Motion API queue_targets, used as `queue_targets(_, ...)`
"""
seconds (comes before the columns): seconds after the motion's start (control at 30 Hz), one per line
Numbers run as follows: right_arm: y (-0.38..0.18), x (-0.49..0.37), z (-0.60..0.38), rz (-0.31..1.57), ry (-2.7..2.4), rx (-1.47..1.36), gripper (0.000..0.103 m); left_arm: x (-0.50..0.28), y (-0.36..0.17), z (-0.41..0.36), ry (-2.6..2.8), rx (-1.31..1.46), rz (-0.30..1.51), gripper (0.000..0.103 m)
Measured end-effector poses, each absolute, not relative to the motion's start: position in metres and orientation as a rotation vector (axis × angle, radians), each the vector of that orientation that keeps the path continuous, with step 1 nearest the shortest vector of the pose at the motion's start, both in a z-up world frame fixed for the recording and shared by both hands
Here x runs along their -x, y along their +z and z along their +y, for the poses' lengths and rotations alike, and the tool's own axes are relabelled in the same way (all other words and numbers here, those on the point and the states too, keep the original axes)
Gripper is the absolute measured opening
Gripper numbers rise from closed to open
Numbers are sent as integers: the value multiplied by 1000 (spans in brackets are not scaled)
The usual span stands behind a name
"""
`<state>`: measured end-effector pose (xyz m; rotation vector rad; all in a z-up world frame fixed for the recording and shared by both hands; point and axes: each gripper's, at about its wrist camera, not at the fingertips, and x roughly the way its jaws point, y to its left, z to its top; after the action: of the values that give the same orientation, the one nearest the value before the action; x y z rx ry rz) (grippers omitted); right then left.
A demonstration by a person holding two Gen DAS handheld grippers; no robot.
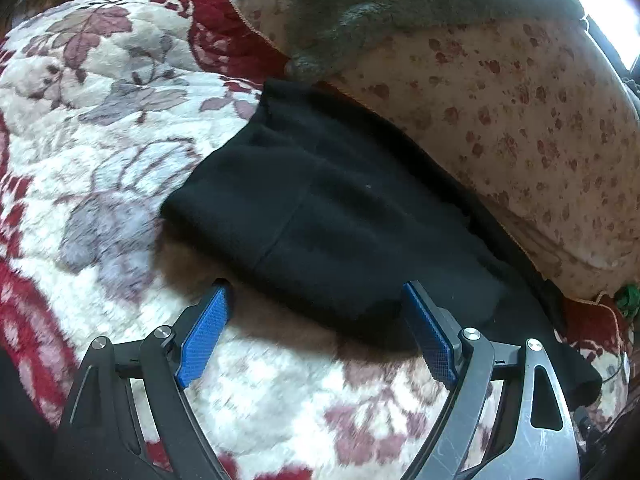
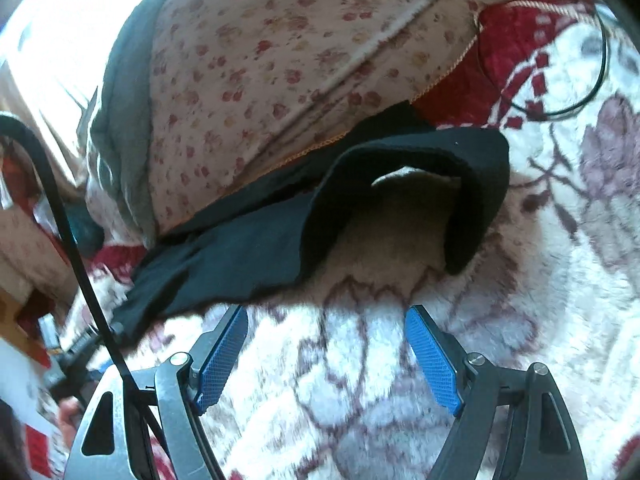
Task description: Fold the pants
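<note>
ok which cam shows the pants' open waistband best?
Right wrist: the black pants lie with the waistband curled up and gaping, floral blanket visible through it. Left wrist shows mostly the flat folded body, with the waistband not discernible.

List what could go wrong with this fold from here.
1. Both claws are open, left claw and right claw, so nothing holds the black pants; the raised loop of fabric may slump unevenly.
2. The far edge of the pants lies against the floral pillow; it may snag there.
3. The fluffy blanket could get pinched along with the fabric.
</note>
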<state>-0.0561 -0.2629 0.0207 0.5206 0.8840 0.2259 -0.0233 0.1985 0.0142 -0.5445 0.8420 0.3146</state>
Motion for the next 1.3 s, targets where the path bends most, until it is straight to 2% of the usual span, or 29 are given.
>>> queue_targets(0.13,15,33,-268,883,241,-589,78,7,13,194,328,523,844,86)
queue_targets(0.17,13,26,-268,879,249,-603,69,3,12,193,328,515,848,86)
queue_targets(0.3,9,4,-269,850,252,-626,50,-7,11,191,332,484,855,86)
queue_targets(0.37,5,-5,-269,847,253,-638,37,-12,10,192,316,476,859,86)
queue_targets(0.4,3,-8,-269,848,251,-639,34,-15,10,195,304,480,857,84)
queue_targets(0.43,1,-10,-269,848,252,-638,31,-18,10,198,288,489,854,78)
queue_targets(0.5,1,-11,-269,843,272,-640,26,-24,9,201,274,482,865,31)
queue_targets(0.6,1,-9,-270,841,283,-635,22,-29,7,204,249,486,890,15)
queue_targets(0.77,7,-5,-269,851,321,-636,8,-22,22,202,241,423,889,12)
queue_targets(1.13,49,25,-250,816,478,-647,7,12,66,235,276,393,835,10)
queue_targets(1.3,39,48,-232,869,515,-635,7,33,54,257,321,378,867,10)
